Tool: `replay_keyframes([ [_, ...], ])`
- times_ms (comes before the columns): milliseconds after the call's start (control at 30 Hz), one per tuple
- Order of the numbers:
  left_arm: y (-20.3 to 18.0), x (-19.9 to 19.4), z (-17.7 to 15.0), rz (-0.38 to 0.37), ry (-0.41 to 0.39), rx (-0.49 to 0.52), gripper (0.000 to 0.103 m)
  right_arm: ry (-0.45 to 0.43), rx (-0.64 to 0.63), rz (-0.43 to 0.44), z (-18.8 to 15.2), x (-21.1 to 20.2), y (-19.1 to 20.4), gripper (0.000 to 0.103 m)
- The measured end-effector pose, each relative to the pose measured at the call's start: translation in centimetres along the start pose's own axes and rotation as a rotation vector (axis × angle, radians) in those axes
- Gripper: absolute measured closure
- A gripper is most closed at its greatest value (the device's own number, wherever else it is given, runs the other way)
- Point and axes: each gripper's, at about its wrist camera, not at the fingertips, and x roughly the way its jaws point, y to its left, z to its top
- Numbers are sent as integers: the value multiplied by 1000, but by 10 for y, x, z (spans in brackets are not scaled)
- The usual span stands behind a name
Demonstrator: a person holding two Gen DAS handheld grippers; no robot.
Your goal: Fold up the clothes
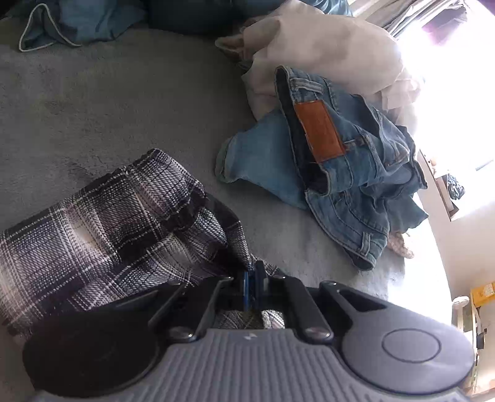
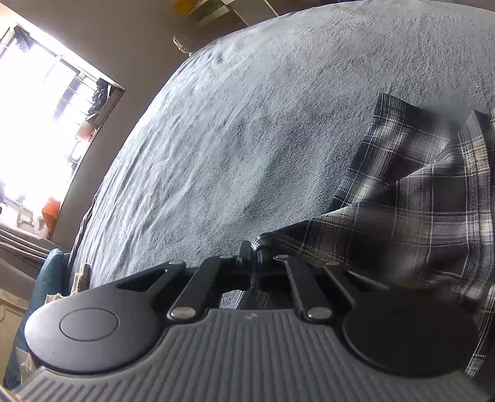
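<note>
I have the plaid shirt (image 1: 117, 216) pinched at two separate spots, one in each gripper, which I read as the setup for spreading it flat on the bed (image 1: 108, 102) before any fold goes in. Holding it at two points lets me pull the cloth taut between them rather than dragging a bunched heap.

The left gripper (image 1: 252, 272) is pressed together on a gathered bit of the plaid fabric; the cloth fans out from that pinch toward the left of the view and lies rumpled on the grey bed cover. The right gripper (image 2: 252, 252) is likewise clamped tight, with an edge of the same shirt (image 2: 411, 198) caught between its tips, the rest draping off to the right and partly lifted from the cover.

The jeans (image 1: 334, 167) sit crumpled near the shirt but apart from it, leaning against a pale heap of cloth (image 1: 315, 46), I judge waiting their turn. A blue garment (image 1: 71, 24) lies at the far edge.
</note>
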Motion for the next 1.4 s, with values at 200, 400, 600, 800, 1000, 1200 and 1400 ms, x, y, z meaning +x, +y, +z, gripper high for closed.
replay_keyframes([
  [200,9,44,1,-1,25,-56,92,24,-2,-33,1,24,-1,101],
  [400,-2,60,12,-40,28,-77,68,169,131,-68,4,54,-18,94],
  [600,-24,84,17,-33,-14,34,65,150,38,-55,-1,9,0,61],
  [800,-44,82,11,-77,-56,24,53,211,-151,7,-41,-30,20,61],
  [1000,-28,49,15,-104,-48,60,42,362,-20,39,-100,-72,-18,58],
  [1200,23,10,-10,-32,68,-91,39,456,245,22,-164,-104,-76,56],
  [1400,82,24,-43,-31,191,-324,36,408,365,115,-197,-109,-89,47],
])
